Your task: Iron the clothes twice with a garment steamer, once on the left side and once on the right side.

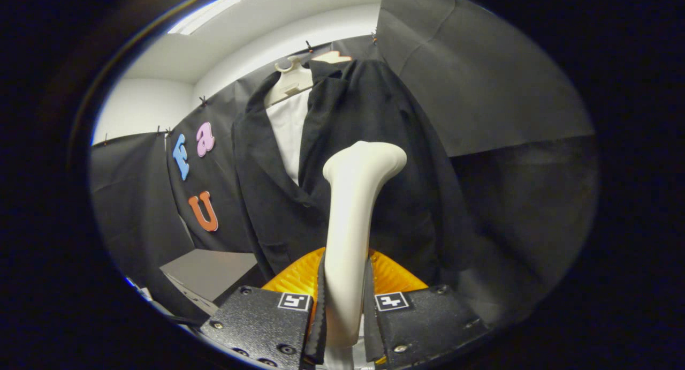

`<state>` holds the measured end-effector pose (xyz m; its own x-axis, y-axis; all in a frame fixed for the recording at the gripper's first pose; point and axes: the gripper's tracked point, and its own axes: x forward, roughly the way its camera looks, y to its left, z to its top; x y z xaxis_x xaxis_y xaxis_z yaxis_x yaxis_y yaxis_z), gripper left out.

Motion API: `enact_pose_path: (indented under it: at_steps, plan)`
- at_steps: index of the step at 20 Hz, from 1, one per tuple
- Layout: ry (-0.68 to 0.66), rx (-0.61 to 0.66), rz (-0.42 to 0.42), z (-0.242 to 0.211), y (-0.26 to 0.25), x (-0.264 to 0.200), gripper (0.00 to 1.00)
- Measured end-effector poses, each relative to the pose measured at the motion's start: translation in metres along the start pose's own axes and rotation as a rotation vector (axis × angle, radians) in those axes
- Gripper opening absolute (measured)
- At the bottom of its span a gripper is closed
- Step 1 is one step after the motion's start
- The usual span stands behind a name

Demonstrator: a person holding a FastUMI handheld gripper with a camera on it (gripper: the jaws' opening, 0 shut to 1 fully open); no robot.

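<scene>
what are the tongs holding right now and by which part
The tongs are shut on the garment steamer, both fingers pressing its lower handle shaft; its head points up toward the black jacket.

The garment steamer [353, 220] looks smooth, slightly glossy cream plastic, clamped between both fingers of the gripper [345, 311] (its body a rough, speckled matt finish). The black jacket [374, 145] is matt woven cloth; the hanger [289, 81] pale plastic.

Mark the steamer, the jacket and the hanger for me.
steamer [350, 220]: gripper view, on its pale handle, gripped between the fingers.
jacket [369, 113]: gripper view, on its dark chest panel beyond the steamer.
hanger [291, 81]: gripper view, on its pale shoulder under the hook.
</scene>
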<state>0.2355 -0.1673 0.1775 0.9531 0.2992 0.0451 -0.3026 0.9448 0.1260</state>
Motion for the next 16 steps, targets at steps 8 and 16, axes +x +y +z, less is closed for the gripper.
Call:
enact_pose_path:
  at_steps: [8, 16]
  plan:
    - [0.092, 0.026, -0.039, -0.055, -0.003, -0.009, 0.31]
    - [0.161, 0.077, -0.078, -0.099, -0.014, -0.018, 0.31]
